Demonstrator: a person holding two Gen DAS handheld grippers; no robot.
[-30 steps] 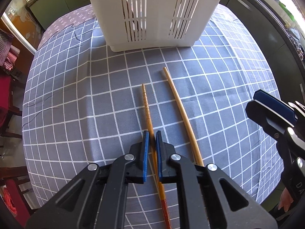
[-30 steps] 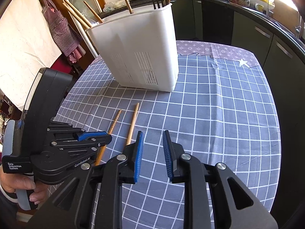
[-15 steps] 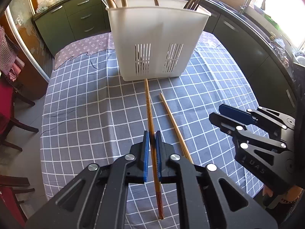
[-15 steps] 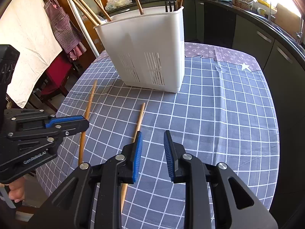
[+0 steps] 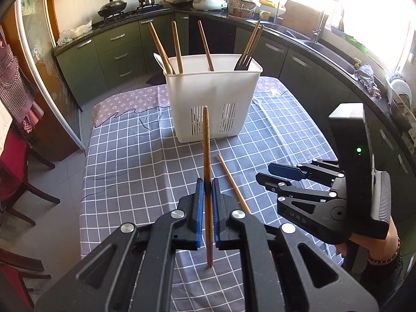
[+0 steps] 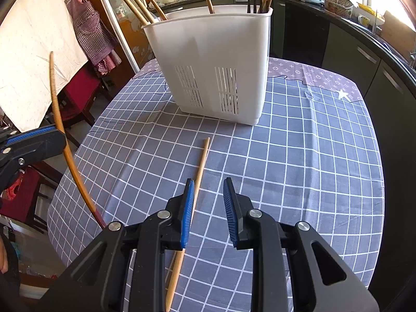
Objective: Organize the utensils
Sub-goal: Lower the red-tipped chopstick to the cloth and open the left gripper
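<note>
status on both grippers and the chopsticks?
Left gripper shut on darker chopstick, clear of table. Right gripper open, empty, above pale chopstick lying on cloth. White holder ahead, path unobstructed.

One brown chopstick [image 5: 206,140] is raised clear of the counter [image 5: 124,171], tilted, its upper tip pointing toward the utensil holder [image 5: 213,96]. A second, paler chopstick [image 6: 200,171] lies flat on the grid-patterned cloth, well short of the holder. The holder is white plastic, upright, with slotted lower walls; it contains several wooden chopsticks, a dark fork [image 5: 243,63] and a pale spoon [image 5: 160,61].
</note>
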